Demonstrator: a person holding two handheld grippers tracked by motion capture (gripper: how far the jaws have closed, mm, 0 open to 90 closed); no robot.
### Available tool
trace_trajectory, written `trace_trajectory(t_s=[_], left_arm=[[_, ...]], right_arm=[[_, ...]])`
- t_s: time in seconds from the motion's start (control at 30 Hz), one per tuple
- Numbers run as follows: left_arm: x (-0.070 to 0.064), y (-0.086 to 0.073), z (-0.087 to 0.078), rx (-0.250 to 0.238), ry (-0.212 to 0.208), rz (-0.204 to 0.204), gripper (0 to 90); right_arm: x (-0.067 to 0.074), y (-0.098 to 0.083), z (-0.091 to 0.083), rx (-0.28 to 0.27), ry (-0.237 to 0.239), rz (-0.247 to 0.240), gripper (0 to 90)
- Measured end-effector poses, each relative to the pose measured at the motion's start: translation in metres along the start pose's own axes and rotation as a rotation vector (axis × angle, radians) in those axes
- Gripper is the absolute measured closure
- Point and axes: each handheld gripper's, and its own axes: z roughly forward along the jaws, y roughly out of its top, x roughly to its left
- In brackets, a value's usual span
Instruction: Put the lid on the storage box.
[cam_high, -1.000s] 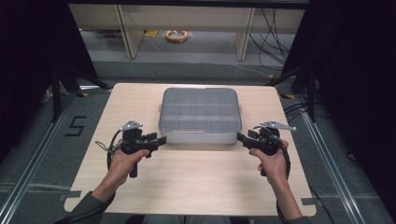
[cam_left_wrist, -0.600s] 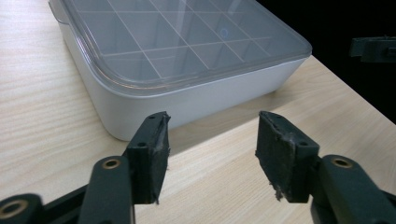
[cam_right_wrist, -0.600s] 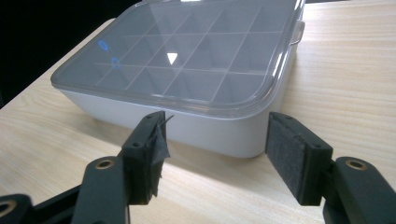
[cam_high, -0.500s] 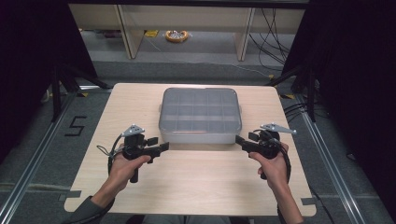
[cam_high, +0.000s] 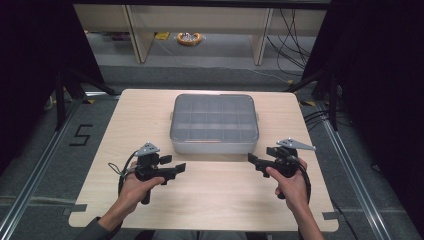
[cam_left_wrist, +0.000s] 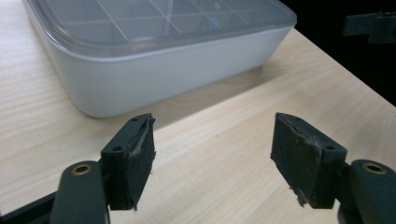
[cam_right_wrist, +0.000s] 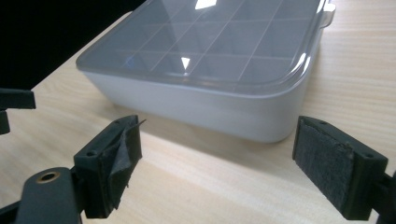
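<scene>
The pale wooden rectangular table (cam_high: 150, 120) carries one thing near its middle: a shallow grey plastic organiser box with a clear lid and a grid of compartments (cam_high: 214, 123), with its long axis running from the person's left to right, parallel to the near edge of the table. The lid looks seated on the box all around, and a small tab stands out at each short end. I cannot tell whether anything lies in the compartments. In front of the box, on the side of the person, two hands hold the tools low over the bare wood. The left gripper (cam_high: 179, 168) is below the near left corner of the box, and its jaws point inward to the right. The right gripper (cam_high: 252, 159) is below the near right corner, and its jaws point inward to the left. So the box lies beyond and between them, and both stand near it but do not touch it. In my judgement the right one is slightly closer to the near wall. In the left gripper view the jaws stand wide apart with nothing between them, and the rounded near corner of the box rises just ahead of the left pad (cam_left_wrist: 135, 158). In the right gripper view the jaws are also spread and empty, facing the near long wall.
</scene>
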Motion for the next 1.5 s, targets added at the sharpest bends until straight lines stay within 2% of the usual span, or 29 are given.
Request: trace_trajectory(t_s=[0.03, 0.07, 0.13, 0.23, 0.27, 0.3, 0.37, 0.43, 0.47, 0.73, 0.8, 0.87, 0.9, 0.93, 0.97, 1.0, 1.03, 1.07, 1.13, 1.17, 1.2, 1.23, 1.27, 1.3, 1.37, 1.4, 1.43, 1.47, 1.5], left_arm=[[-0.001, -0.002, 0.0, 0.006, -0.006, 0.001, 29.3], [-0.002, -0.004, -0.001, 0.009, -0.013, 0.0, 28.9], [-0.003, -0.009, -0.002, 0.016, -0.023, 0.002, 28.0], [-0.005, -0.013, -0.003, 0.016, -0.032, 0.008, 26.7], [-0.006, -0.013, -0.004, 0.023, -0.03, 0.015, 26.1], [-0.006, -0.014, -0.004, 0.017, -0.032, 0.02, 25.7], [-0.006, -0.017, -0.005, 0.018, -0.041, 0.037, 26.1], [-0.007, -0.02, -0.004, 0.02, -0.044, 0.036, 25.7], [-0.009, -0.021, -0.004, 0.02, -0.05, 0.029, 25.4], [-0.012, -0.026, -0.007, 0.017, -0.036, 0.068, 24.7], [-0.012, -0.029, -0.007, 0.01, -0.04, 0.069, 24.6], [-0.013, -0.03, -0.008, 0.011, -0.041, 0.075, 24.2], [-0.014, -0.031, -0.009, 0.013, -0.037, 0.072, 24.0], [-0.014, -0.031, -0.01, 0.018, -0.041, 0.074, 23.9], [-0.014, -0.032, -0.009, 0.009, -0.05, 0.061, 23.8], [-0.015, -0.033, -0.01, 0.016, -0.052, 0.057, 23.8], [-0.015, -0.034, -0.01, 0.014, -0.055, 0.066, 23.8], [-0.014, -0.034, -0.011, 0.015, -0.055, 0.072, 23.7], [-0.015, -0.035, -0.012, 0.023, -0.05, 0.078, 23.1], [-0.015, -0.035, -0.013, 0.021, -0.048, 0.078, 22.6], [-0.015, -0.037, -0.013, 0.019, -0.055, 0.081, 22.0], [-0.015, -0.037, -0.013, 0.024, -0.05, 0.077, 21.5], [-0.016, -0.038, -0.013, 0.022, -0.055, 0.076, 21.3], [-0.016, -0.039, -0.014, 0.027, -0.054, 0.083, 21.3], [-0.017, -0.041, -0.015, 0.032, -0.05, 0.09, 21.1], [-0.018, -0.041, -0.015, 0.034, -0.057, 0.086, 20.9], [-0.019, -0.042, -0.015, 0.035, -0.056, 0.091, 20.7], [-0.018, -0.043, -0.015, 0.033, -0.06, 0.099, 20.6], [-0.019, -0.044, -0.015, 0.032, -0.064, 0.096, 20.6]], right_arm=[[-0.002, -0.002, 0.001, 0.001, 0.005, -0.037, 16.9], [0.002, -0.004, 0.0, 0.015, 0.0, -0.004, 17.0], [0.0, -0.007, 0.002, 0.013, 0.001, -0.051, 17.6], [0.002, -0.012, 0.002, 0.021, 0.022, -0.058, 18.5], [0.002, -0.013, 0.003, 0.026, 0.016, -0.068, 18.7], [0.007, -0.016, 0.002, 0.036, 0.01, -0.024, 19.1], [0.005, -0.018, 0.004, 0.021, 0.013, -0.079, 20.8], [0.008, -0.022, 0.004, 0.014, 0.009, -0.072, 19.6], [0.006, -0.022, 0.005, 0.009, 0.013, -0.108, 19.7], [0.008, -0.031, 0.004, 0.013, 0.019, -0.14, 17.8], [0.01, -0.033, 0.002, 0.019, 0.024, -0.118, 17.9], [0.009, -0.034, 0.0, 0.017, 0.007, -0.151, 18.2], [0.013, -0.035, 0.0, 0.03, -0.003, -0.11, 18.1], [0.012, -0.036, -0.001, 0.03, 0.003, -0.108, 18.0], [0.01, -0.036, -0.001, 0.011, 0.009, -0.132, 17.9], [0.014, -0.037, -0.002, 0.028, 0.011, -0.09, 17.6], [0.011, -0.038, -0.002, 0.022, 0.009, -0.125, 17.4], [0.013, -0.04, -0.002, 0.013, 0.02, -0.106, 17.4], [0.011, -0.041, -0.004, 0.043, 0.009, -0.127, 17.4], [0.014, -0.043, -0.003, 0.035, 0.011, -0.098, 17.4], [0.013, -0.043, -0.004, 0.041, 0.029, -0.123, 17.4], [0.013, -0.045, -0.004, 0.038, 0.021, -0.133, 17.4], [0.015, -0.047, -0.005, 0.043, 0.024, -0.115, 17.4], [0.013, -0.047, -0.005, 0.036, 0.026, -0.139, 17.5], [0.016, -0.05, -0.007, 0.05, 0.026, -0.098, 18.1], [0.017, -0.051, -0.008, 0.062, 0.022, -0.096, 18.2], [0.014, -0.052, -0.007, 0.043, 0.03, -0.138, 18.1], [0.017, -0.053, -0.008, 0.058, 0.031, -0.11, 18.2], [0.015, -0.054, -0.008, 0.058, 0.021, -0.142, 18.1]])
